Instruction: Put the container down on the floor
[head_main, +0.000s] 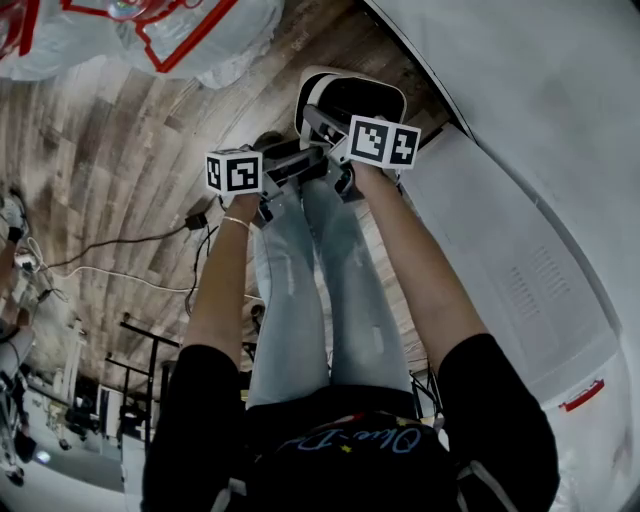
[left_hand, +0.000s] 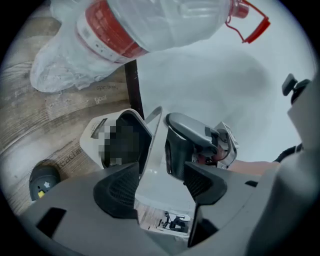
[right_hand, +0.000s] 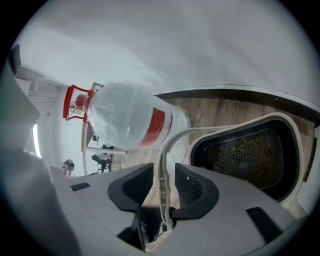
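We noted the container (head_main: 330, 76) on the wood floor (head_main: 120, 150) by the feet, apparently set down. The left claw (left_hand: 161, 175) stood wide astride its white wall. The right claw (right_hand: 164, 180) stood loose around the thin rim, not pressing. We judged release under way. Next: draw both claws clear without dragging it.

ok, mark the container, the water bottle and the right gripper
container (right_hand: 242, 150): right gripper view, on its inner mesh
water bottle (right_hand: 122, 120): right gripper view, on its clear body
right gripper (right_hand: 162, 184): right gripper view, midway between its fingertips
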